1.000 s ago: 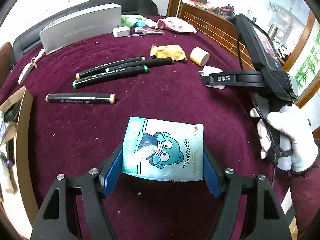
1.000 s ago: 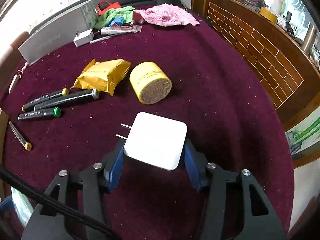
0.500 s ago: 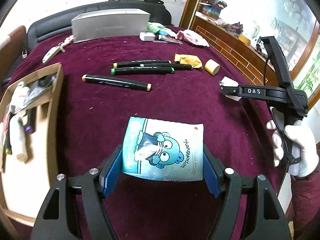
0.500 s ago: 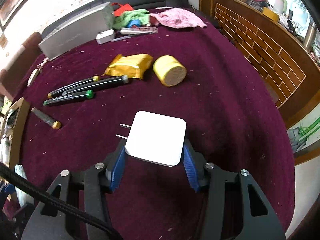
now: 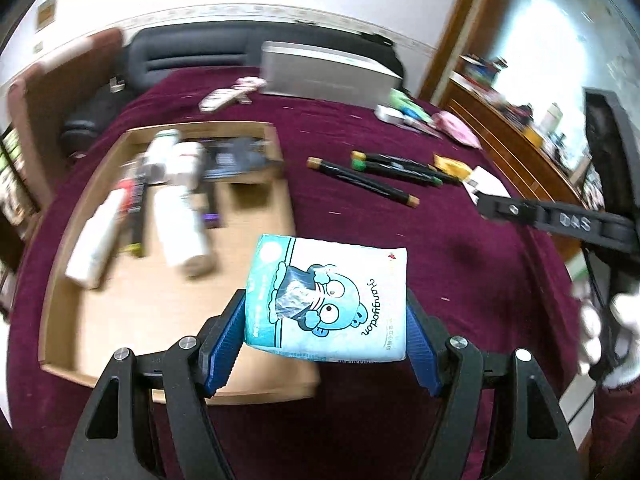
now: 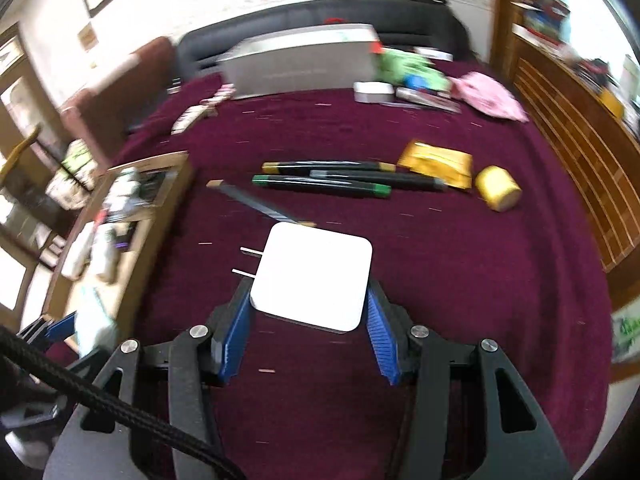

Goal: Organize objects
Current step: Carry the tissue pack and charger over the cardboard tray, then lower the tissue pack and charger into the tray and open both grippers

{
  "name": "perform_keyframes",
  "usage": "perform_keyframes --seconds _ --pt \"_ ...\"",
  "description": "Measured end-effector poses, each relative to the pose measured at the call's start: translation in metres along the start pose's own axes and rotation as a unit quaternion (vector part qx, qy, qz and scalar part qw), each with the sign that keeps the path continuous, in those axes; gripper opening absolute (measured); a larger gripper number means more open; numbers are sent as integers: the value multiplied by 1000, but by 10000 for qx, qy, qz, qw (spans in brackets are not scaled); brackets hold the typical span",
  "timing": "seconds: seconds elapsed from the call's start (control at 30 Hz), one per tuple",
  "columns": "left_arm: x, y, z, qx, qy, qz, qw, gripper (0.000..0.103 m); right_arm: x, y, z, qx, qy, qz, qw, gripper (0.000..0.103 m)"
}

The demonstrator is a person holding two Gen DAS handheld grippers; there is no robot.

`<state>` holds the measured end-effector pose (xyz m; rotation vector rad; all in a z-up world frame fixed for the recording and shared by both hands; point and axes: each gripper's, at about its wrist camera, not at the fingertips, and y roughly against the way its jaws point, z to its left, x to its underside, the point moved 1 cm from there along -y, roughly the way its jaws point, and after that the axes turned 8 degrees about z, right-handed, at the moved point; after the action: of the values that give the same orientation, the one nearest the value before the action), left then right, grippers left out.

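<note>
My left gripper (image 5: 326,316) is clamped on the pale-blue tissue packet with the cartoon face (image 5: 326,300), carried in the air over the near right edge of the shallow wooden tray (image 5: 86,184). My right gripper (image 6: 308,312) is pinching the flat white square charger with two metal prongs (image 6: 312,276), held above the maroon velvet tablecloth (image 6: 480,280), right of the tray.

What worries me: the packet is soft, and the blue pads only catch its sides, so it could sag and slide out if I swing too fast. I'm also at the tray's rim; let go here and the packet may land half on the wall or tip onto the cloth. The far half of the tray is crowded with white tubes (image 5: 176,216) and dark bits, so I judge the bare near floor the safer spot. The charger is slick plastic and could twist between the pads.

Compared with a second ago, the tray has swung from the far left edge of my left view to right under the packet, and the black markers with coloured caps (image 5: 384,176) now lie off to the right. Both views have gone blurry. Both grips are unchanged.
</note>
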<state>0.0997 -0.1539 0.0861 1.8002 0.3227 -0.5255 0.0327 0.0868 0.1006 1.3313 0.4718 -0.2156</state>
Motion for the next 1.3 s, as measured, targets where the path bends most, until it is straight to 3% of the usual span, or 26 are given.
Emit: perform_keyframes --seconds 0.33,0.67,0.97,1.3 --pt "-4 12 92 -510 593 -67 9969 67 -14 -27 110 -505 812 258 9951 52" --pt "-2 -18 126 -611 584 295 9960 67 -16 -78 183 -597 1292 783 9867 52" --pt "-6 -31 131 -555 467 402 9966 67 -20 -114 198 -282 1325 1059 9851 52" --pt "-9 -36 130 -732 309 363 9962 68 -30 -125 195 67 1267 981 9871 52"
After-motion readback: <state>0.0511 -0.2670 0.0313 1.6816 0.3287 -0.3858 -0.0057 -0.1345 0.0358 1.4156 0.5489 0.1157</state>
